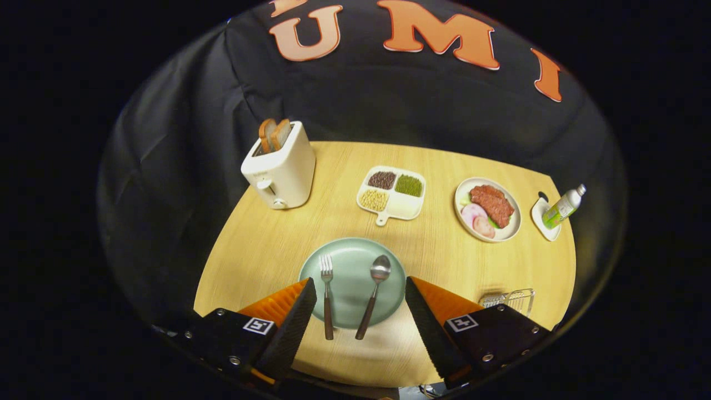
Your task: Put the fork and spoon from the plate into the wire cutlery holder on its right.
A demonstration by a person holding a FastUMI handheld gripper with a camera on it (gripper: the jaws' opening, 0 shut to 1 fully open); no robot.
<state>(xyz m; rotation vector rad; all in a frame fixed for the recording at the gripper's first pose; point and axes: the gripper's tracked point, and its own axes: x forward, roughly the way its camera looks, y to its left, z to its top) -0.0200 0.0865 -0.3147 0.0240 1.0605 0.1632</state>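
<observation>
I am holding the gripper (361,297) above the near edge of the round light wooden table (250,255), its fingers spread wide and gripping nothing. Between the fingertips, a round pale green plate (350,266) is sitting on the table. On it, a silver fork with a dark brown handle (327,300) is lying beside a silver spoon with a dark brown handle (373,297), bowl and tines pointing away from me, apart from each other. The wire cutlery holder (514,300) is peeking out just beyond the right finger, to the plate's right. Farther off I am seeing a cream toaster with two bread slices (280,166), a white divided tray of beans (391,194), a white plate of meat slices (487,209) and a small green-labelled bottle (564,206) lying tilted on a white dish (541,219).
</observation>
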